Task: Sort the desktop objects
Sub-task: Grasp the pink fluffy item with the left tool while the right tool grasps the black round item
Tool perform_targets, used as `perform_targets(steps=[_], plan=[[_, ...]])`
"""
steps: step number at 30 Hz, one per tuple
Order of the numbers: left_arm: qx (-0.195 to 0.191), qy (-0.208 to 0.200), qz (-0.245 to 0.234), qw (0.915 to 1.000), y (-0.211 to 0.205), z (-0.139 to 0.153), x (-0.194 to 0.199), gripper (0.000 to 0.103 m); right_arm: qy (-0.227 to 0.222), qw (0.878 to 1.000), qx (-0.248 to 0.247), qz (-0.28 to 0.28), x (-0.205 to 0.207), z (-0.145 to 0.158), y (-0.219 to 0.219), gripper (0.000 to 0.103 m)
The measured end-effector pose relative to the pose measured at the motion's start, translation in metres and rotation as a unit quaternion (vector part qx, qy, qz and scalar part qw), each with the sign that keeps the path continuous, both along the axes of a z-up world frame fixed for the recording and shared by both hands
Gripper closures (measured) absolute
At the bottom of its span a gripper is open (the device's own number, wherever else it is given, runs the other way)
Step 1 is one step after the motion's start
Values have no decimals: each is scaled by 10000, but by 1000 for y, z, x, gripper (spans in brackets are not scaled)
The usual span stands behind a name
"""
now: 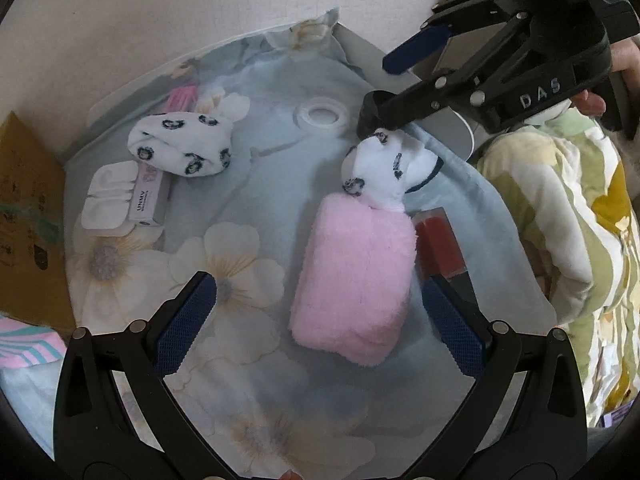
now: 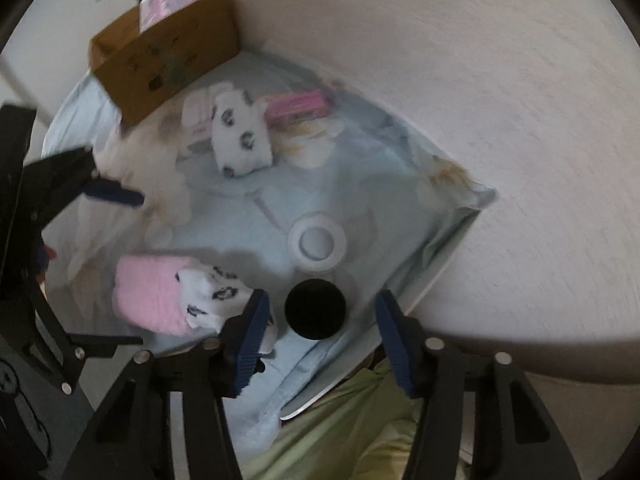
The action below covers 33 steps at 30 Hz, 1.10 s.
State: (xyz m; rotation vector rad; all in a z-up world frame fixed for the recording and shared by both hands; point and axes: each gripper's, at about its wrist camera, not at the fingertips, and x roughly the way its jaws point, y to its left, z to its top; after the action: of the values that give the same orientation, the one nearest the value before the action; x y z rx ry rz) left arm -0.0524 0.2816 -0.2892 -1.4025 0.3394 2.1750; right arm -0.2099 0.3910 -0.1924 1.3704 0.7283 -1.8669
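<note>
Left wrist: open tongs (image 1: 320, 320) above pink towel (image 1: 352, 280)

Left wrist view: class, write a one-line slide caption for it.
Open left gripper hovers over a pink fluffy pouch on the floral cloth, a spotted sock at its far end.
</note>
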Motion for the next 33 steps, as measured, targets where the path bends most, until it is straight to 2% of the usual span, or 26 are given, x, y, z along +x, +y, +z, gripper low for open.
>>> perform_targets(steps=[2,3,4,8,10,11,13,23,30,33], plan=[[-23,-13,-6,10000,1,-5,0,2,-16,9998,133,160,2,-6,-5,61],[-5,-48,-26,10000,2,-5,-2,5,-34,9997,165,202,3,-8,-7,67],[-12,-85,-40,10000,2,-5,-3,11,-50,9996,176,192,2,-9,-7,68],[-173,-38,-84,9998,6,-2,-6,17,-177,9996,188,117,-2,-16,-6,70],[-210,23,-100,9997,6,6,-7,32,-199,9997,140,79,-2,-16,-5,71],[-194,40,-100,9998,6,10,-8,37,-207,9997,131,59,-2,-16,-5,71],[-58,18,-91,9999,3,21,-12,59,-194,9997,131,32,-1,-17,-5,71],[89,26,13,10000,-10,26,-10,63,-59,9997,93,-240,7,-6,-4,71],[271,327,135,9990,-32,69,-4,63,-62,9971,-262,-710,13,32,0,71],[322,477,153,9982,-49,93,-7,63,49,9970,-273,-722,6,53,-9,71]])
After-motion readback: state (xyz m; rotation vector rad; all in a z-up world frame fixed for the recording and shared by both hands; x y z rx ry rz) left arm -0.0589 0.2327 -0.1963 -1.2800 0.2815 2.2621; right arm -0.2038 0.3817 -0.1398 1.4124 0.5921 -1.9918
